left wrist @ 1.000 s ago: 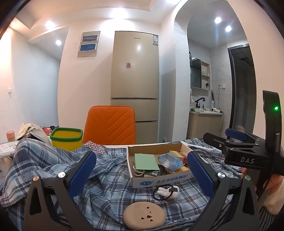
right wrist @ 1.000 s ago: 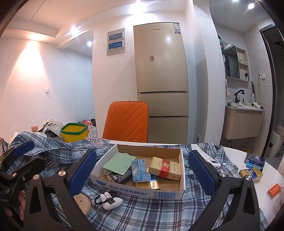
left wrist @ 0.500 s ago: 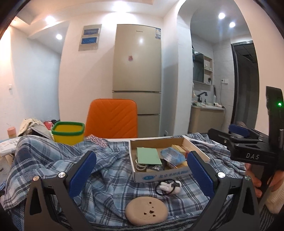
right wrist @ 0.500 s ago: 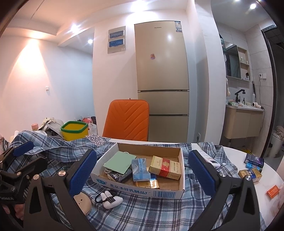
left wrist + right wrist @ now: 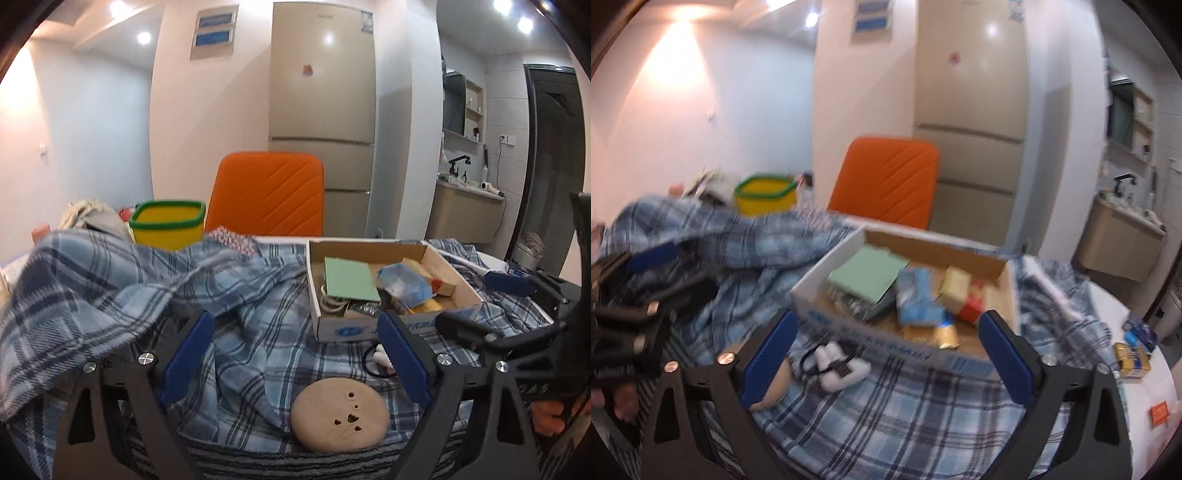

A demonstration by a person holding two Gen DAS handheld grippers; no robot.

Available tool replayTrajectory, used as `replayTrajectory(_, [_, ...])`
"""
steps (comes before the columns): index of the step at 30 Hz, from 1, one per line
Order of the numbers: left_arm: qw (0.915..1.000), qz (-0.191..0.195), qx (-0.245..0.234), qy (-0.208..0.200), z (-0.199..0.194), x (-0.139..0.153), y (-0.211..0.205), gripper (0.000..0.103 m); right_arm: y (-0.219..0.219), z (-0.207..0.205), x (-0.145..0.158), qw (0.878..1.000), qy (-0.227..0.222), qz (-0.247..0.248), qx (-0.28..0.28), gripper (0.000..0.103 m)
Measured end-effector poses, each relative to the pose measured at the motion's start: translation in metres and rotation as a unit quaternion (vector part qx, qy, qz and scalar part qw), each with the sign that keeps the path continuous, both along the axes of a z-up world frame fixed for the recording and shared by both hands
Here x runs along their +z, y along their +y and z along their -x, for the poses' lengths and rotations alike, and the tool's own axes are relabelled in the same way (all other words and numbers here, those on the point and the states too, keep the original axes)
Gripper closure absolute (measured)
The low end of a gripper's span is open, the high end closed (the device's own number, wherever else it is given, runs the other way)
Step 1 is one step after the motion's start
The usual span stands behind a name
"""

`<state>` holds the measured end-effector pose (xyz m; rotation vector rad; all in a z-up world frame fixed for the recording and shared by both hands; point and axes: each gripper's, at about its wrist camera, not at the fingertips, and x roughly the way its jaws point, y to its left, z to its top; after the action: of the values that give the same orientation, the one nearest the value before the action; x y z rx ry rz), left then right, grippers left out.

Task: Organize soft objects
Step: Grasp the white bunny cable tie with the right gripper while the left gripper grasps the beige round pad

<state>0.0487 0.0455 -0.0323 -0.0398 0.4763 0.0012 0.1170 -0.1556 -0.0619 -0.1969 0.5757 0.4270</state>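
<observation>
A rumpled blue plaid cloth point(image 5: 110, 295) covers the table and lies under everything else point(image 5: 923, 406). My left gripper point(image 5: 294, 321) hovers low over its folds; the jaws are closing with only cloth below them, nothing pressed. My right gripper point(image 5: 888, 321) points at the near wall of a cardboard box point(image 5: 886, 343), and its jaws are also closing on nothing. In the left wrist view the right gripper point(image 5: 484, 304) reaches in from the right beside the box point(image 5: 354, 328).
A round tan disc point(image 5: 340, 417) and a white gadget with a black cord point(image 5: 838, 369) lie on the cloth before the box. A yellow basin point(image 5: 168, 229) and an orange chair point(image 5: 269, 192) stand behind. Small packs point(image 5: 1134, 360) sit on the bare table, right.
Both grippers have dipped toward the table and tilted downward. Their jaws stand a little narrower. The right gripper has come in closer beside the box, and its view is blurred.
</observation>
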Motion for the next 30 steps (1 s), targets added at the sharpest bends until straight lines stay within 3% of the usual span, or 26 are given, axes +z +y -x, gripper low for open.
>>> replayTrajectory(6, [0.9996,-0.002,-0.003,0.030,-0.009,-0.009,-0.002,0.021,0.013,-0.018,-0.025,0.996,0.077,0.022,0.038,0.021])
replayTrajectory(8, [0.9994,0.001,-0.001,0.035,-0.011,-0.010,-0.001,0.032,0.016,-0.022,-0.033,0.994,0.094,0.031,0.037,0.021])
replayTrajectory(10, [0.9991,0.000,0.000,0.042,-0.013,-0.012,-0.001,0.035,0.019,-0.027,-0.041,0.992,0.111,0.041,0.038,0.022])
replayTrajectory(19, [0.9982,-0.012,0.003,0.059,-0.017,-0.016,-0.004,0.035,0.028,-0.040,-0.059,0.982,0.170,0.058,0.050,0.046])
replayTrajectory(21, [0.9980,-0.010,0.004,0.063,-0.018,-0.016,-0.004,0.035,0.028,-0.040,-0.060,0.981,0.177,0.059,0.054,0.057])
replayTrajectory(25, [0.9979,-0.012,0.002,0.064,-0.017,-0.016,-0.005,0.034,0.031,-0.039,-0.059,0.981,0.175,0.057,0.061,0.062])
replayTrajectory(28, [0.9972,-0.010,-0.007,0.073,-0.017,-0.016,-0.006,0.020,0.028,-0.035,-0.053,0.984,0.162,0.053,0.058,0.069])
replayTrajectory(30, [0.9967,0.011,-0.026,0.076,-0.016,-0.014,-0.002,0.019,0.023,-0.030,-0.042,0.988,0.135,0.037,0.058,0.071])
